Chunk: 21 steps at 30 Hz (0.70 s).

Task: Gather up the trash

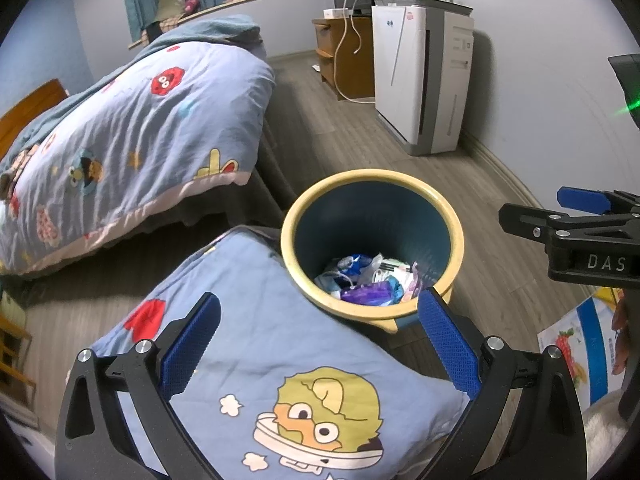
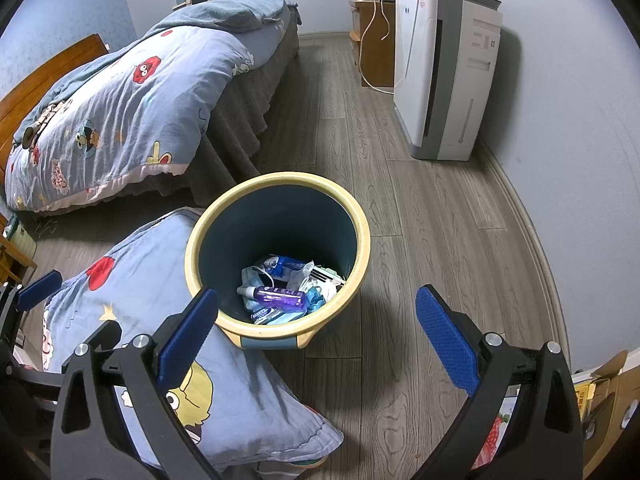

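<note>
Trash inside bin, beyond spread right fingers.

1 trash bin, 1 purple bottle among the trash inside, 1 pillow, 1 bed, 1 quilt, 1 air purifier, 2 tongs: left tongs, right tongs.

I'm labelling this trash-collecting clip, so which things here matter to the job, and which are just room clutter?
Part of the job:
bin, with a yellow rim
purple bottle and wrappers inside the bin
left gripper, open, empty
right gripper, open, empty

Just lying about:
pillow on the floor, against the bin
bed
air purifier
wooden cabinet
</note>
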Available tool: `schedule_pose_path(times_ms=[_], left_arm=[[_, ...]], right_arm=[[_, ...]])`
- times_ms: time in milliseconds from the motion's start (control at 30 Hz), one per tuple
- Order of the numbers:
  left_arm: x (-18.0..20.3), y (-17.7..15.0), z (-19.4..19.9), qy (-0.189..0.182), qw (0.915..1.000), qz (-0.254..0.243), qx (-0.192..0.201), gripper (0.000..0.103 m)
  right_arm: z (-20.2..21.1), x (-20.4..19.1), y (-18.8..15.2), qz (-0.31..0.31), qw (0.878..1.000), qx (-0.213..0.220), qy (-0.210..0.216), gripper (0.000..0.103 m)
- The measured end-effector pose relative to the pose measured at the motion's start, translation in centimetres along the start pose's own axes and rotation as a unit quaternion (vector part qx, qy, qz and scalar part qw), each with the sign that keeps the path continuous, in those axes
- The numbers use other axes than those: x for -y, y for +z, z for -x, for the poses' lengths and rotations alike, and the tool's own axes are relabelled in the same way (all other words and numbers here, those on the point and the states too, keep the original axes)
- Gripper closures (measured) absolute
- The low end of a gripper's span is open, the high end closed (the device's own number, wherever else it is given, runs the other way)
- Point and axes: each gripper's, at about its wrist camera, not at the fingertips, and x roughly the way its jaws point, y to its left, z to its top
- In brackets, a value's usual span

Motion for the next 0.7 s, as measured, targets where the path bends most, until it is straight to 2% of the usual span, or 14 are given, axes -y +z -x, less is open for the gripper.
schedule_pose_path(times_ms=[333, 700], left_arm=[[-0.06, -0.21, -0.16, -0.020, 0.9998, -0.004, -0.002, 0.005], [-0.23, -0.71, 0.15, -0.001, 0.9998, -0.012, -0.013, 0.005]], right_arm=[[-0.07, 0.00, 0.01, -0.001, 1.000, -0.001, 0.000, 0.006], [-0.37, 0.17, 0.02, -0.012, 1.000, 0.000, -0.009, 0.006]])
